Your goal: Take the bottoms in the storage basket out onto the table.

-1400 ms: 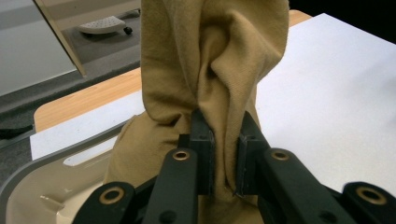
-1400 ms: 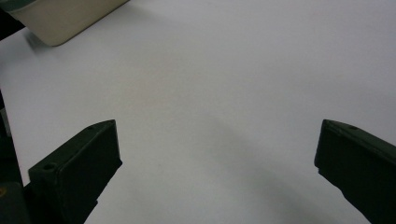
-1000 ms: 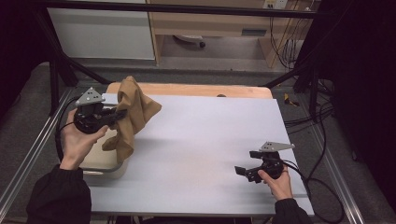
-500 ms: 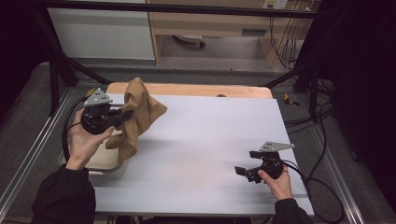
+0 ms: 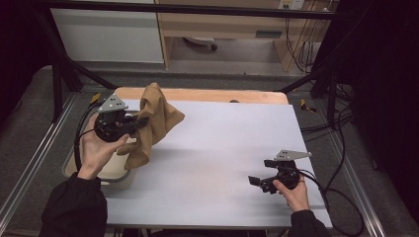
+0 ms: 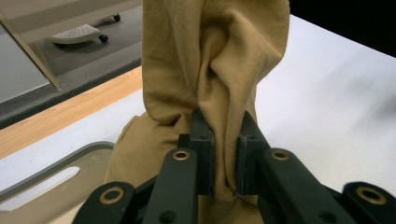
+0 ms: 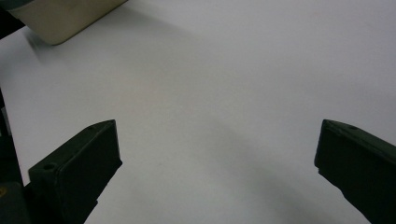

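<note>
The left claw (image 5: 141, 122) pinches a bunched fold of the tan cotton cloth (image 5: 154, 121) above the white table's (image 5: 222, 148) left edge, by the beige plastic bin (image 5: 114, 173), while the right claw (image 5: 262, 178) rests open; so narrow a pinch could slip and drop it.

We find the beige bin (image 5: 114, 174) at left of the high view partly covered by the tan cloth (image 5: 153, 121) and hand; the right gripper view crops it upper left.
</note>
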Motion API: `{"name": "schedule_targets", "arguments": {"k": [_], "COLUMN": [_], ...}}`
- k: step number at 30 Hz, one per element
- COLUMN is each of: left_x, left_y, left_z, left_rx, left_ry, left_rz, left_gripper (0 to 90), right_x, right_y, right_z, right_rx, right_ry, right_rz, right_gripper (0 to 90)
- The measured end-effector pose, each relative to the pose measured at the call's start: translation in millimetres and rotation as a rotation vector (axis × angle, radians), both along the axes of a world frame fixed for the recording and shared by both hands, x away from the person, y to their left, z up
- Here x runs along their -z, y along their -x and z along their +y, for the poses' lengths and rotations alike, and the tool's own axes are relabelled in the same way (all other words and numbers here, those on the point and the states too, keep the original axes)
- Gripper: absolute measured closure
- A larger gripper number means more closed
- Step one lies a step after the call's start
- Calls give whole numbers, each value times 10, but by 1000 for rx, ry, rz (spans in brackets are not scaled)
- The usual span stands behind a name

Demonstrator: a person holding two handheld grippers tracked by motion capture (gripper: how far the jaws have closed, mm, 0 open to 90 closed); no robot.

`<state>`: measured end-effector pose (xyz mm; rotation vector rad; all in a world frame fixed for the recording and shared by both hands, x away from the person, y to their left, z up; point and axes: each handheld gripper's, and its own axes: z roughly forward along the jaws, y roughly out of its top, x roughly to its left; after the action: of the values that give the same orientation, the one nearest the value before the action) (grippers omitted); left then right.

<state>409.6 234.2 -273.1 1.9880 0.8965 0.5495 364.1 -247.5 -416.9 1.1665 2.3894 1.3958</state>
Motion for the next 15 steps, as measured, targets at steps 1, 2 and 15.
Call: {"name": "schedule_targets", "arguments": {"k": [1, 2, 15], "left_x": [0, 0, 8], "left_y": [-1, -2, -7], "left_z": [-14, -30, -192], "left_rx": [3, 4, 36], "left_ry": [-4, -3, -2], "left_rz": [0, 0, 1], "left_gripper": [800, 800, 800], "right_x": [-1, -2, -4], "right_y": [1, 1, 2], "right_z": [0, -1, -3], "right_rx": [1, 1, 1], "right_ry": [0, -1, -2], "right_rz": [1, 2, 0], "right_gripper": [7, 7, 7]}}
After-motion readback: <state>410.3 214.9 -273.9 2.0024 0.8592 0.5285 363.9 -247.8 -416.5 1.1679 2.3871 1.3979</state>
